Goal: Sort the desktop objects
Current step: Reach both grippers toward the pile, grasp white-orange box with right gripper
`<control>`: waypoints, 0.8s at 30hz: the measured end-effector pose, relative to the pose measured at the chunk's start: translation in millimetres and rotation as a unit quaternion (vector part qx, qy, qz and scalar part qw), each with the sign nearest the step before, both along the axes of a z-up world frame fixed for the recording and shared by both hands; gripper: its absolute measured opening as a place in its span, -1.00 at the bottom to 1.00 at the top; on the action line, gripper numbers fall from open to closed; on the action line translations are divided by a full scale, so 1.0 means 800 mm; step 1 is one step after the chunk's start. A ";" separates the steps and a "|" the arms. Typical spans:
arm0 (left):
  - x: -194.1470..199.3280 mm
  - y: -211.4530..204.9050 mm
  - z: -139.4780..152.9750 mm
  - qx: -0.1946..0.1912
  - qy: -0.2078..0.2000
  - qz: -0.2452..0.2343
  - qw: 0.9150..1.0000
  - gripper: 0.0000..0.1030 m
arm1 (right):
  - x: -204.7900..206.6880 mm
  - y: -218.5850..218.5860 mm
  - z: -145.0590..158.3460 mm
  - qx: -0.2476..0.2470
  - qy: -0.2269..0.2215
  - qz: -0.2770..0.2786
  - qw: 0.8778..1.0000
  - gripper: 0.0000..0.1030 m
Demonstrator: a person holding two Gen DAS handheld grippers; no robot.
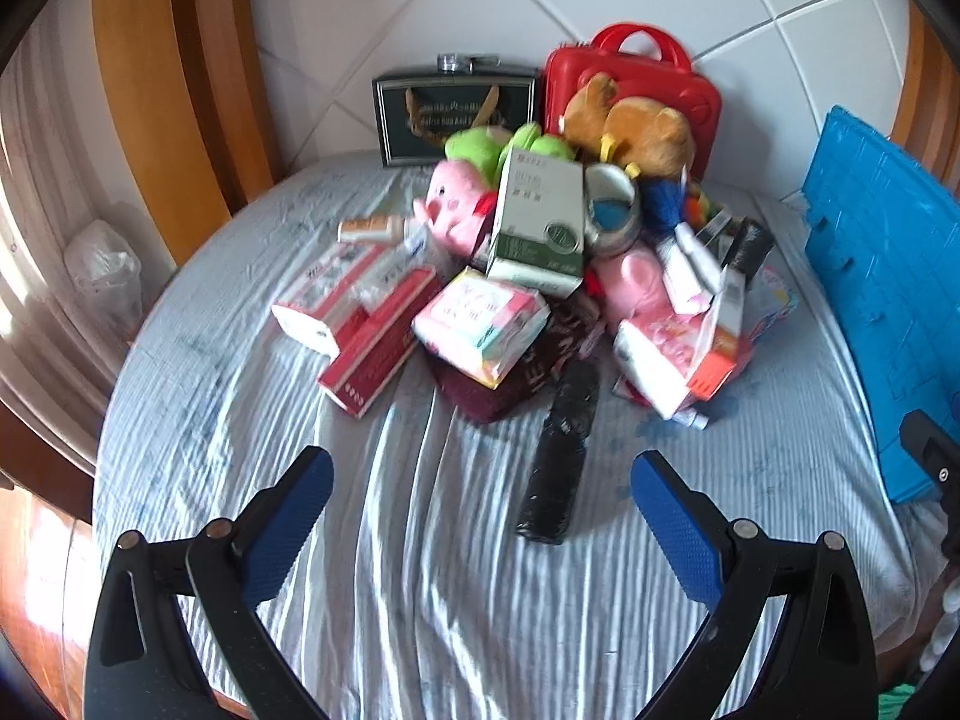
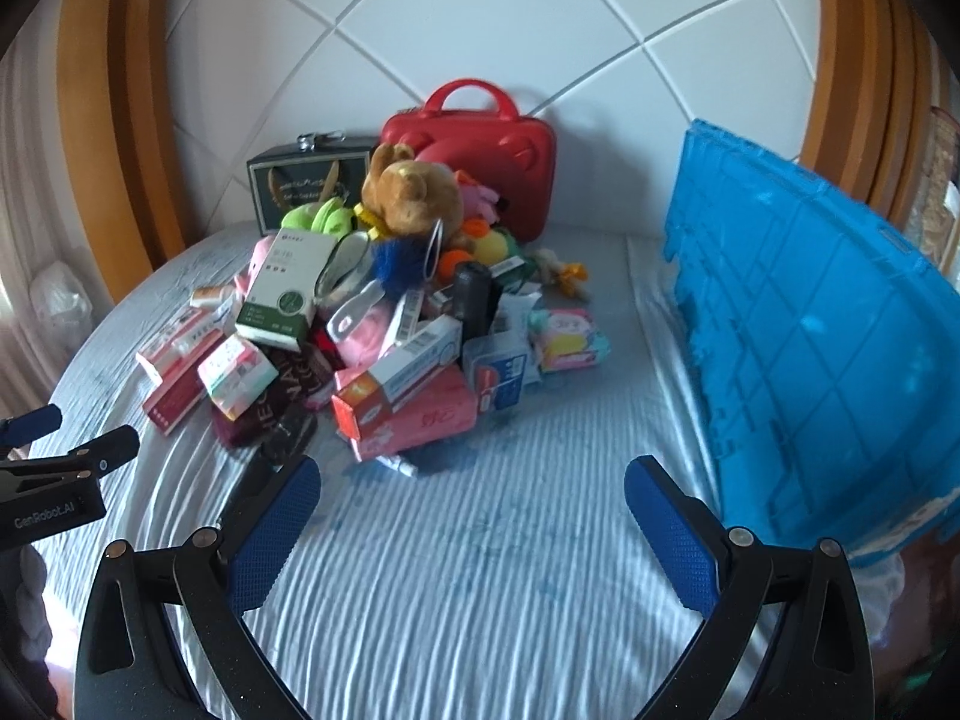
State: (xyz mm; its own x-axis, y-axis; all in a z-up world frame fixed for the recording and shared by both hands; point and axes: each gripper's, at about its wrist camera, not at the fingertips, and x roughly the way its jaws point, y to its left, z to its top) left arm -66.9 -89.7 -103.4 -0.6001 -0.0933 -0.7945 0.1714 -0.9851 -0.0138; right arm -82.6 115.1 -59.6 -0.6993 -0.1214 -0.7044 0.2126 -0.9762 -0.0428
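A pile of mixed objects lies mid-table on a striped blue-white cloth (image 1: pixel 420 570): a white-green box (image 1: pixel 537 222), a pink packet (image 1: pixel 480 324), a red box (image 1: pixel 381 342), a pink plush (image 1: pixel 453 204), a brown plush (image 1: pixel 636 126) and a black folded umbrella (image 1: pixel 561 456). My left gripper (image 1: pixel 480 498) is open and empty, just short of the umbrella. My right gripper (image 2: pixel 474 504) is open and empty over bare cloth, in front of an orange-white box (image 2: pixel 366 405) and a pink pack (image 2: pixel 426 420). The left gripper also shows at the right wrist view's left edge (image 2: pixel 54 438).
A blue plastic crate (image 2: pixel 810 330) stands on the table's right side; it also shows in the left wrist view (image 1: pixel 888 276). A red carry case (image 2: pixel 480 144) and a dark gift bag (image 2: pixel 306 180) lean against the white tiled wall. Wooden frames flank both sides.
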 end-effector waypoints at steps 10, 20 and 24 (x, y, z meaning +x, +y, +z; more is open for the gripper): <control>-0.051 -0.018 -0.084 0.012 -0.074 -0.006 0.997 0.96 | -0.075 -0.017 -0.074 -0.007 -0.086 0.003 0.996 1.00; -0.141 0.020 -0.155 0.021 -0.137 -0.057 0.989 0.96 | -0.136 -0.030 -0.082 -0.031 -0.117 -0.002 0.993 1.00; -0.163 0.024 -0.183 0.039 -0.171 -0.057 0.983 0.88 | -0.162 -0.053 -0.084 -0.052 -0.140 0.009 0.989 0.99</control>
